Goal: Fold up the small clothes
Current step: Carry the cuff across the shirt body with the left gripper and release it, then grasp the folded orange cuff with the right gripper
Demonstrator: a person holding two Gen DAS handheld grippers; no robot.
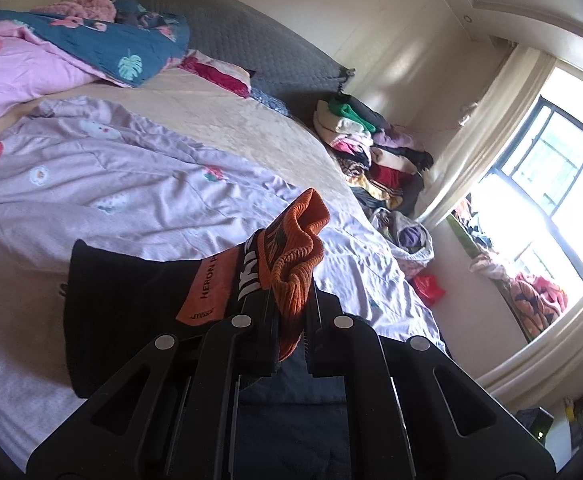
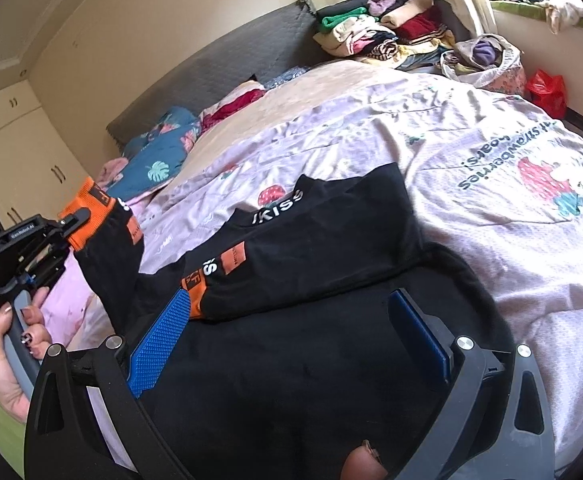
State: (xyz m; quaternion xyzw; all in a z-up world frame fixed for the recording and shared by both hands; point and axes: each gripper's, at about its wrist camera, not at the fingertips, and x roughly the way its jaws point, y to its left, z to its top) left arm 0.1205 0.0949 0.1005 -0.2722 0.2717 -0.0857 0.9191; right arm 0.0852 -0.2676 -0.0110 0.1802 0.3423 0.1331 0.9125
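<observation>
**Black garment with orange cuffs held over the bed**

Nearest the right wrist lens, the right gripper (image 2: 291,344) is seen with its blue pads (image 2: 159,344) set wide apart; its jaws are open and nothing is pressed between them, though the black garment (image 2: 311,264) lies spread directly beneath and between them.

The bed (image 1: 219,108) is covered by a pale lilac sheet (image 2: 431,140) printed with strawberries and lettering. The garment is laid across that sheet near its lower edge. It is black, with white lettering, orange ribbed cuffs and small orange label patches on the sleeves. One sleeve is folded over the body, its cuff lying just beside the right gripper's left pad. The other sleeve is stretched out to the side, off the sheet.

That raised orange cuff (image 1: 295,248) is gripped by the left gripper (image 1: 291,312), whose jaws are closed on it; the knit is bunched above them. A hand (image 2: 7,344) is seen on the left gripper's handle.

The garment's lower part is cut off by the frame and masked by the right gripper's body. The lettering is only partly legible. A stack of folded clothes (image 2: 387,28) beside the headboard is too small for single items to be told apart.
</observation>
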